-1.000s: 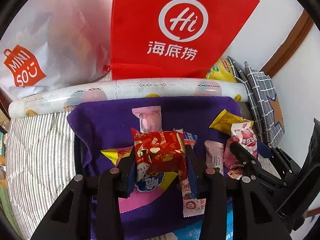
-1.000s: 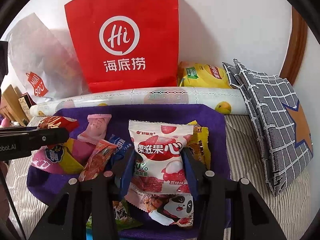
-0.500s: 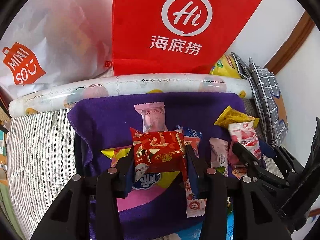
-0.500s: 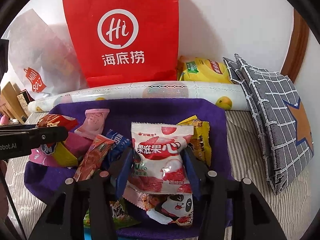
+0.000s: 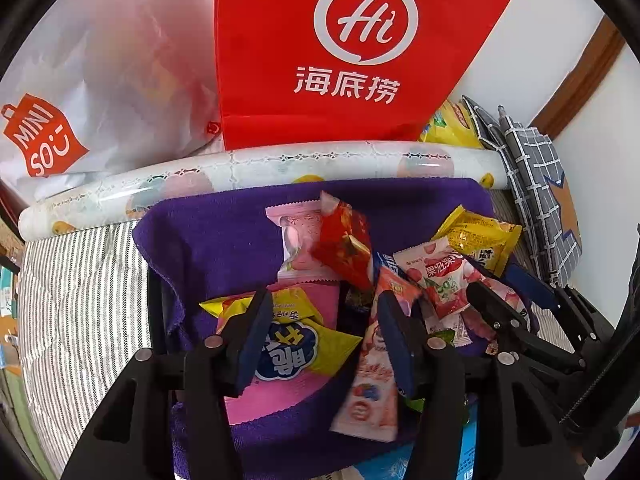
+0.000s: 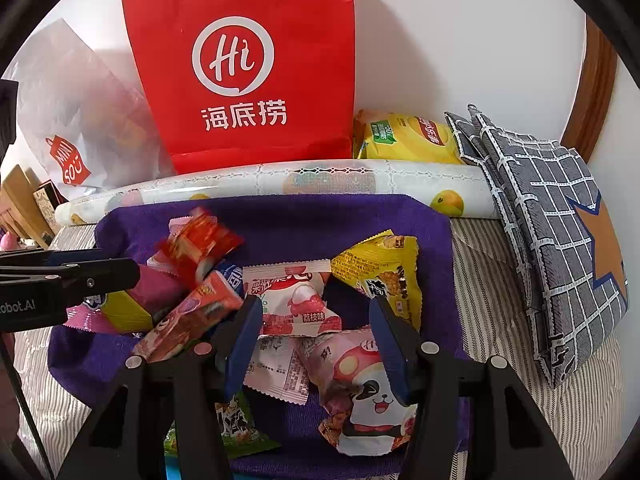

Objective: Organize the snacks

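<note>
Grippers: left gripper [image 5: 322, 330] and right gripper [image 6: 316, 338] both spread wide, holding nothing, low over the purple cloth [image 6: 320, 220].
Panda pack [image 6: 368, 392]: on the cloth, between the right fingers.
Lychee pack [image 6: 294, 296]: on the cloth, just beyond the right fingertips.
Red pack [image 5: 344, 244]: blurred, over the cloth's middle, overlapping a pink pack [image 5: 298, 240].
Yellow pack [image 6: 380, 272]: on the cloth's right side.
Red bag [image 6: 248, 68]: upright behind the cloth.

My left gripper [image 5: 324, 332] stands with its jaws spread wide, gripping nothing, fingers pointing toward 12 o'clock. My right gripper [image 6: 316, 336] is spread the same way, also gripping nothing. In the right view the left gripper reaches in from 9 o'clock.
</note>
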Tool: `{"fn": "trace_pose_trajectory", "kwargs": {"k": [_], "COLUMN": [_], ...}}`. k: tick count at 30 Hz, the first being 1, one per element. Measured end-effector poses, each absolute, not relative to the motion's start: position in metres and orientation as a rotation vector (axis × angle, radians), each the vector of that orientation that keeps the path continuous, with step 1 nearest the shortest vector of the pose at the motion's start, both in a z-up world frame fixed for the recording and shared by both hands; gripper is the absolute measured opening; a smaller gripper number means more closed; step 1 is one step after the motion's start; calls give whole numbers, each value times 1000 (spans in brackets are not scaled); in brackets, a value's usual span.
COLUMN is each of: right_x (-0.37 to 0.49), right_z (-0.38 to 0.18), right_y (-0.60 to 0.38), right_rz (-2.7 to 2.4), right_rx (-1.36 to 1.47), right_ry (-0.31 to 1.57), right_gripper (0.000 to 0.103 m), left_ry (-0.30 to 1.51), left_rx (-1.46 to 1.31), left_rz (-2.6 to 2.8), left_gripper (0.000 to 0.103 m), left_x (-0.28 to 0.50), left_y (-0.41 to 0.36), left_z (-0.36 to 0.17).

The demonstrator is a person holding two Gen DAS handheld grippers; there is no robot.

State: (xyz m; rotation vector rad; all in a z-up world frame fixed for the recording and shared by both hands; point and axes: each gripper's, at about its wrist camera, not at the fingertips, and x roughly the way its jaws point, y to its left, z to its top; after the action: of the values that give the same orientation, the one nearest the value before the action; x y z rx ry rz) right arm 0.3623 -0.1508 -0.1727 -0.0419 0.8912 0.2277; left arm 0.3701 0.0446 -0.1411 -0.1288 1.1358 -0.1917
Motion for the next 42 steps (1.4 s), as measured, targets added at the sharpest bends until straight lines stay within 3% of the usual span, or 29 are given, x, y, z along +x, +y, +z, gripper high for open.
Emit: {"fn": "trace_pose_trajectory", "kwargs": {"k": [9, 19, 23, 30, 34, 42], "right_x": [363, 361, 359, 343, 325, 284], "right_z": [-171, -166, -156, -137, -122, -91], "right_y": [-155, -154, -155, -157, -160, -165], "right_rz": [218, 202, 196, 167, 130, 105], "right_rx": [-28, -36, -20, 7, 14, -7], "right_ry": [885, 886, 865, 845, 811, 775], "right_gripper": [53, 55, 66, 73, 84, 91], "left_ry": [1107, 1048, 1045, 1028, 1016, 964], "left_rx": [-112, -90, -98, -118, -105, -93], "left_rz": [-167, -142, -135, -138, -152, -163], "left_gripper": [72, 77, 81, 85, 86, 90], "left_x": [370, 364, 363, 358, 351, 311], "left_y": [45, 47, 50, 54, 50, 39], "left_z": [-134, -115, -112, -101, -91, -65]}}
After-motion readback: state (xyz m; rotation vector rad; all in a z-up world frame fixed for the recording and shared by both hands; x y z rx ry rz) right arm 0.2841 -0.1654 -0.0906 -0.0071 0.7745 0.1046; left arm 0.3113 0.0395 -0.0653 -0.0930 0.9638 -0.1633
